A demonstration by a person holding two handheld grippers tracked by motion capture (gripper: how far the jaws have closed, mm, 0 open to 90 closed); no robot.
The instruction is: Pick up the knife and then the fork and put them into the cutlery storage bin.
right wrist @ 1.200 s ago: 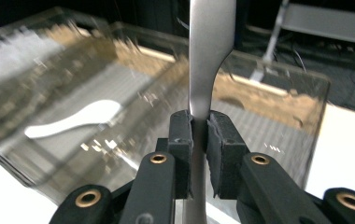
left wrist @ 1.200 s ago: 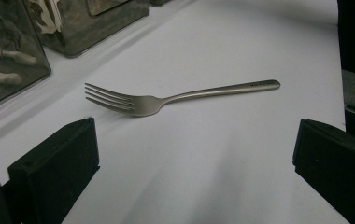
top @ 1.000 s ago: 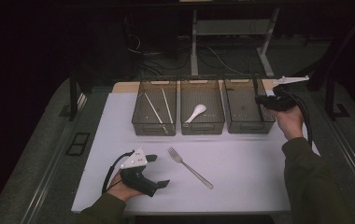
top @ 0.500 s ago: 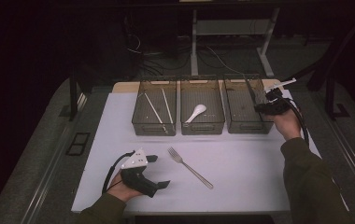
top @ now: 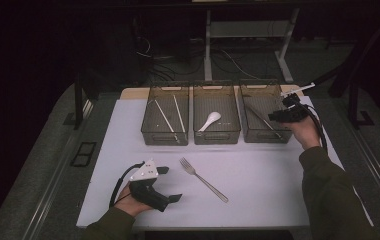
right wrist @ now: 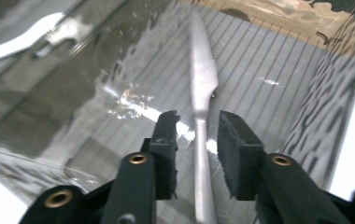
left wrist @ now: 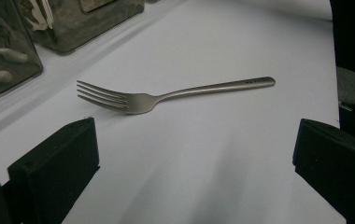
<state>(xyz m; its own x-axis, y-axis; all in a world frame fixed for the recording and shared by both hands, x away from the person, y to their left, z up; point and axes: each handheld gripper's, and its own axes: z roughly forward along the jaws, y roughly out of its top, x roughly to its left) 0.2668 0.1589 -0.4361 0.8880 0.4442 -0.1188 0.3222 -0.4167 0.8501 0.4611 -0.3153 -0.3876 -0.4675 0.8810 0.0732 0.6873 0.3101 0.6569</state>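
Note:
A metal fork point(top: 203, 180) point(left wrist: 166, 95) lies on the white table, tines toward the bins. My left gripper point(top: 170, 184) point(left wrist: 196, 135) rests on the table just left of it, jaws wide open and empty. My right gripper point(top: 274, 117) point(right wrist: 196, 123) reaches into the right-hand bin point(top: 265, 136) from its right edge. A table knife point(top: 262, 117) point(right wrist: 203, 79) lies on that bin's floor. Its handle runs between the right jaws, which have just been opening and stand clear of it on both sides.
Three clear bins stand in a row at the table's back. The left bin point(top: 164, 137) holds chopsticks point(top: 165, 116), the middle bin point(top: 216, 136) a white spoon point(top: 209, 121). The dark table frame surrounds the white mat point(top: 258, 200).
My right hand has shifted slightly left and down toward the right bin. The left hand and the fork have not moved.

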